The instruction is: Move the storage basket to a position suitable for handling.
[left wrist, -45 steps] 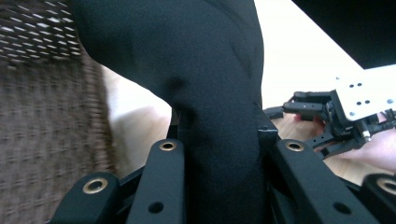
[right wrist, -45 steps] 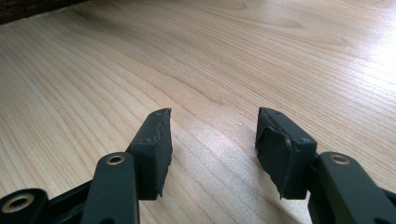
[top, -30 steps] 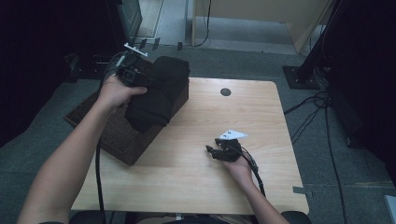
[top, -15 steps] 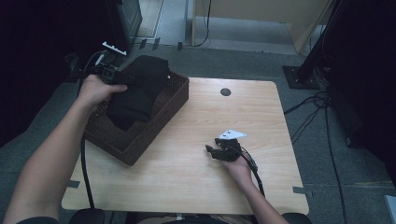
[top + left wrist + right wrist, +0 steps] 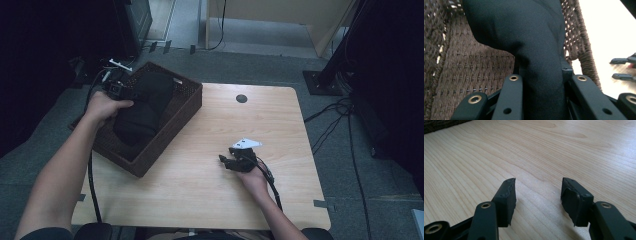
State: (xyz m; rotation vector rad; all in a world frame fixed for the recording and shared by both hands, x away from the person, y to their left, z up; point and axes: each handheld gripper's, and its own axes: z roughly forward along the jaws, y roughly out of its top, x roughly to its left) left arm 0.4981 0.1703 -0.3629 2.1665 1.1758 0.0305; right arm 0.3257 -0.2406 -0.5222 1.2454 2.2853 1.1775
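Black folded cloth bundle in the brown woven wicker basket, left hand-held gripper clamped on it.

The black folded cloth bundle [image 5: 142,107] lies inside the brown woven wicker basket [image 5: 187,102] at the left edge of the pale wooden worktop [image 5: 210,150], its long axis running from the near left to the far right (roughly along the basket). The left hand-held gripper [image 5: 125,90] pinches the bundle's far end. The right hand-held gripper [image 5: 226,161] rests on the worktop, jaws apart with nothing between them.
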